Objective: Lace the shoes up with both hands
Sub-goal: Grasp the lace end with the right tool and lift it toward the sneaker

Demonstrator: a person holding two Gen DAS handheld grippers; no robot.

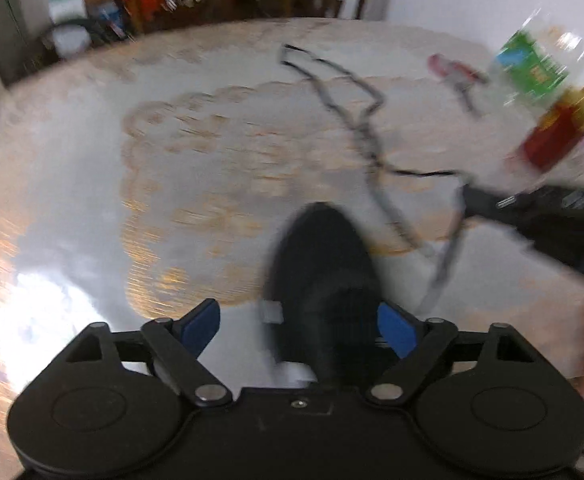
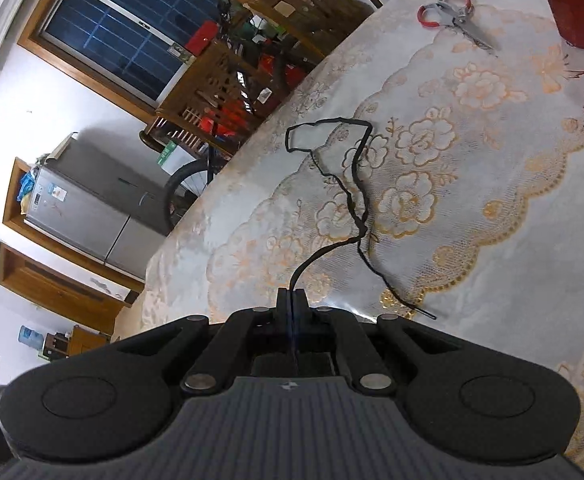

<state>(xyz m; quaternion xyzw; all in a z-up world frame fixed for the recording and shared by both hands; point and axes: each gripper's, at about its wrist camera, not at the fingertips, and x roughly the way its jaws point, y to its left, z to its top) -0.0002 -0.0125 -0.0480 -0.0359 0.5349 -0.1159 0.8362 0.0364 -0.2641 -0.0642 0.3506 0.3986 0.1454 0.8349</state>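
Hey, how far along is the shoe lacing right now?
Early. Done: the right gripper is shut on one end of the black lace. In hand: the left gripper stands open around the black shoe, pads not visibly pressing. Left: nearly everything; most of the lace lies loose on the tablecloth, and no threading through eyelets shows.

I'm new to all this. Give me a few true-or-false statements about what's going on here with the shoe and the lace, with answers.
1. The right gripper is shut on the black lace. True.
2. The left gripper is clamped shut. False: its jaws are apart, with the black shoe between them.
3. Scissors lie on the tablecloth. True.
4. The lace is white. False: it is black.
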